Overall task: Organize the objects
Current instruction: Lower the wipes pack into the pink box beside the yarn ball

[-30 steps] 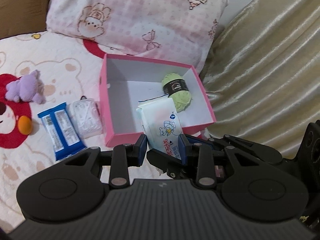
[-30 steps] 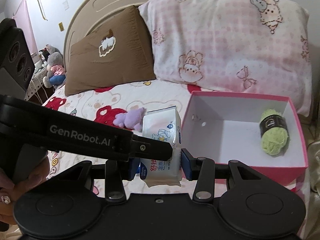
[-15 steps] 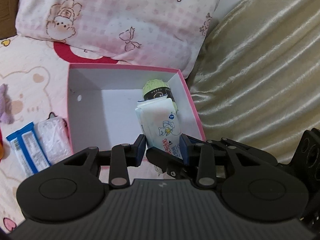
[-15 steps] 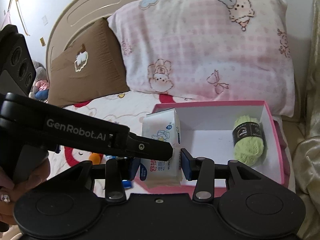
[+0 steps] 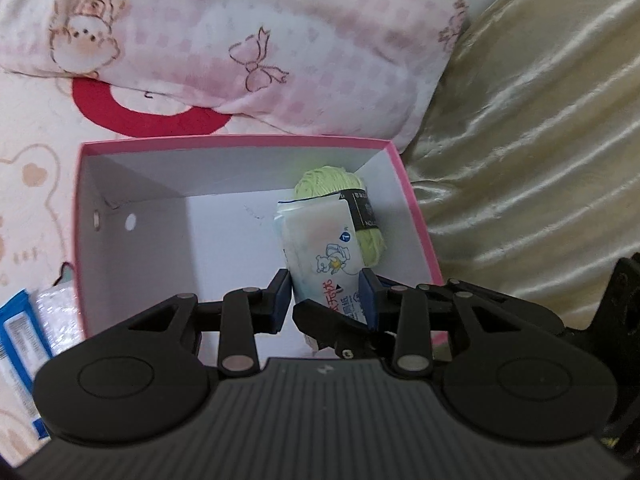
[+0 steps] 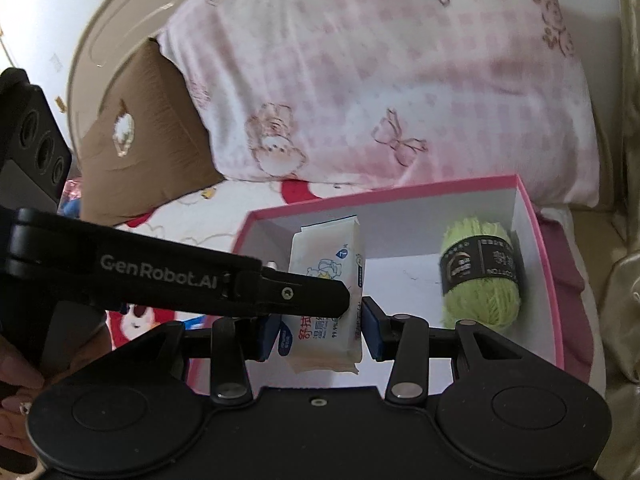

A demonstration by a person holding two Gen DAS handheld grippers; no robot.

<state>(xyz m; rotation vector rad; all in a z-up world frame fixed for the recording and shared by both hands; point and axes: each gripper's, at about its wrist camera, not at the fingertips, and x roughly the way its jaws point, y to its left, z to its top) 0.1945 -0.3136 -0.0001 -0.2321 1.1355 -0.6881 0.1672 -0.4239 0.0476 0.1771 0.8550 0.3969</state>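
Both grippers have carried the wet-wipe pack (image 5: 320, 256) forward; it now hangs over the pink box (image 5: 236, 142) interior rather than short of its near wall. Left gripper (image 5: 324, 302) closed on pack's lower end, blue pads against both sides. Right gripper (image 6: 320, 330) grips the same pack (image 6: 326, 280) from the other side. Pack upright, slightly tilted, above white floor. Green yarn ball (image 6: 480, 276) lies in box, just beside pack toward the right wall. Blue packet (image 5: 18, 336) outside on bedsheet.
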